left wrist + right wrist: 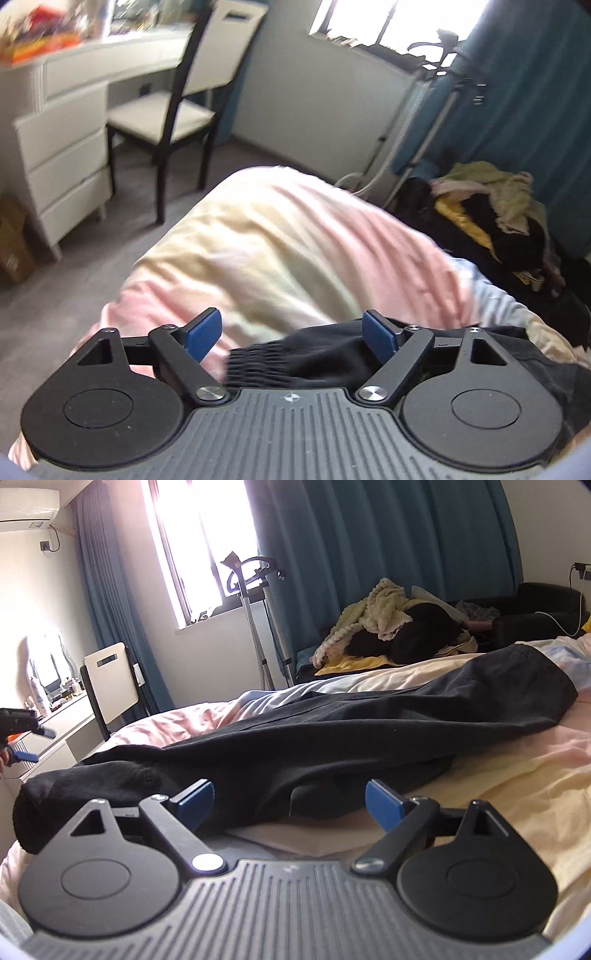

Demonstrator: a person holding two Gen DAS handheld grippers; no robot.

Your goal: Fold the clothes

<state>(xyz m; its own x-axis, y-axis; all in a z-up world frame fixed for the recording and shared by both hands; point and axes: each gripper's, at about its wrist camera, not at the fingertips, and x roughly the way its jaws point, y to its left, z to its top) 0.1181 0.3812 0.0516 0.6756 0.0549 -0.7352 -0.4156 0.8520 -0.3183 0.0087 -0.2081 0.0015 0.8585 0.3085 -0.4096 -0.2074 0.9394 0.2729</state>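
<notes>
A black garment [332,734] lies stretched across the bed from lower left to upper right in the right wrist view. Its ribbed cuff [280,360] shows in the left wrist view, low between the fingers. My left gripper [291,336] is open, hovering above the cuff end; it also shows at the far left of the right wrist view [33,744], open and raised. My right gripper [288,803] is open, low over the bed, with the garment's folded lower edge between its blue pads [382,806].
The bed has a pink and pale yellow cover [280,243]. A pile of clothes [391,627] lies beyond the bed by teal curtains [369,546]. A chair [173,110], a white drawer desk [62,155] and a garment steamer stand [255,620] stand past the bed.
</notes>
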